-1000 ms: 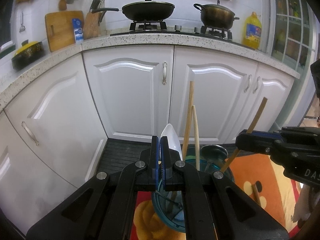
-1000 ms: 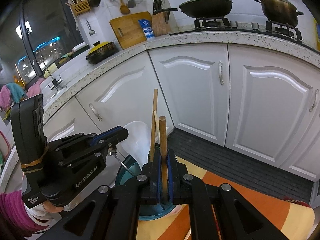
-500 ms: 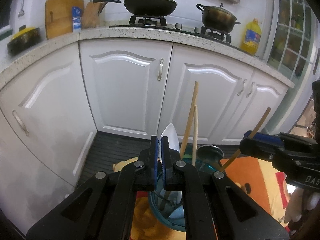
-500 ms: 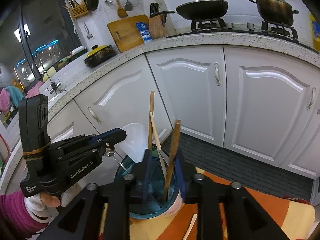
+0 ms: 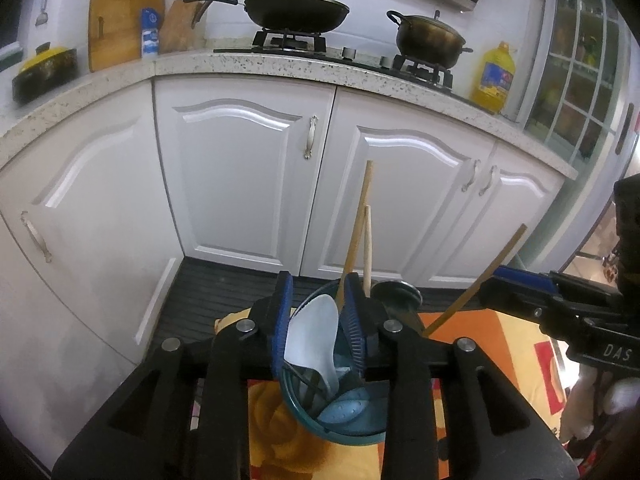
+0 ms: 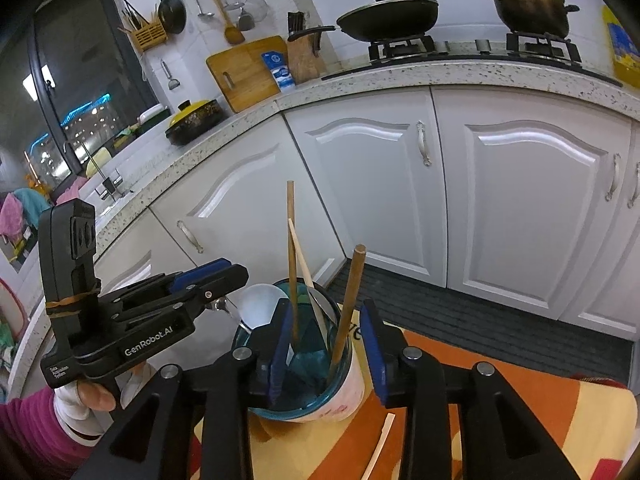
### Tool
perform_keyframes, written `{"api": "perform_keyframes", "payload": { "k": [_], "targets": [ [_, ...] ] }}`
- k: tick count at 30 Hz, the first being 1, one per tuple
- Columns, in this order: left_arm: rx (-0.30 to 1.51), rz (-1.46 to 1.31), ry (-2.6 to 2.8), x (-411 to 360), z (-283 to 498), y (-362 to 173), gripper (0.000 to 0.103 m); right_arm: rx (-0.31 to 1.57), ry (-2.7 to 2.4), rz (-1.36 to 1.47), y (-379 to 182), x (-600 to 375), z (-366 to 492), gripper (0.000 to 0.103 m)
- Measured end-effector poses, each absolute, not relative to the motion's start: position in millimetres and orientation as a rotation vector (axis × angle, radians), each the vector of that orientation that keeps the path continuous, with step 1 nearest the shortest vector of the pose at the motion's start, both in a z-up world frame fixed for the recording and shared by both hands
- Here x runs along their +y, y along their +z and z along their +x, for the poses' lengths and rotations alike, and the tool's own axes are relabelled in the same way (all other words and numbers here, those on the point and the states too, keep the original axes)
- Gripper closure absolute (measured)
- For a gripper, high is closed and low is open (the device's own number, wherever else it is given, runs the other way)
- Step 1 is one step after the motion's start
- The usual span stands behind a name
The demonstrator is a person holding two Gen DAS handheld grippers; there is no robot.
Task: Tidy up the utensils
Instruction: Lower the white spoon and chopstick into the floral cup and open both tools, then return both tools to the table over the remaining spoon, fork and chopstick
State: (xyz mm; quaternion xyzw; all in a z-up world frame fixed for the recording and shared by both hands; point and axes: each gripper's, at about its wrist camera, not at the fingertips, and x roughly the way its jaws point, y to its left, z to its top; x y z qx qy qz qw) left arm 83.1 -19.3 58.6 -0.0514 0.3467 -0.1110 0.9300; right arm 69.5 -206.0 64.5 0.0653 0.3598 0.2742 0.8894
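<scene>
A blue-rimmed utensil cup (image 5: pixel 340 420) (image 6: pixel 348 400) stands on an orange and yellow tablecloth (image 6: pixel 500 420). It holds a white spoon (image 5: pixel 316 336) (image 6: pixel 260 304), several wooden chopsticks (image 5: pixel 356 240) (image 6: pixel 292 260), a thicker brown stick (image 6: pixel 348 308) and a metal ladle (image 5: pixel 396 294). My left gripper (image 5: pixel 318 320) is open with the white spoon between its fingers. My right gripper (image 6: pixel 326 344) is open around the brown stick leaning in the cup.
A loose pale chopstick (image 6: pixel 380 444) lies on the cloth in front of the cup. White cabinet doors (image 5: pixel 240 184) and a speckled counter (image 5: pixel 280 68) with a wok (image 5: pixel 296 10) and pot (image 5: pixel 428 38) stand behind. A dark floor mat (image 6: pixel 480 308) lies below.
Both grippers have opened. The left let go of the white spoon, which now rests in the cup. The right let go of the brown stick, which leans in the cup.
</scene>
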Motion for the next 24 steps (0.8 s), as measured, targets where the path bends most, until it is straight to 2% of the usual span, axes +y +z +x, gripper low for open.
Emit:
{"api": "perform_keyframes", "payload": {
  "k": [5,24],
  "targets": [
    [0.702,-0.099,-0.220,-20.0,75.1,62.9,0.071,0.740,0.569,0.141,66.4,-209.3,62.9,0.068],
    [0.682,-0.034,-0.223,-51.1,30.8,72.7,0.069,0.746,0.502,0.134,62.9,-242.0,13.7,0.063]
  ]
}}
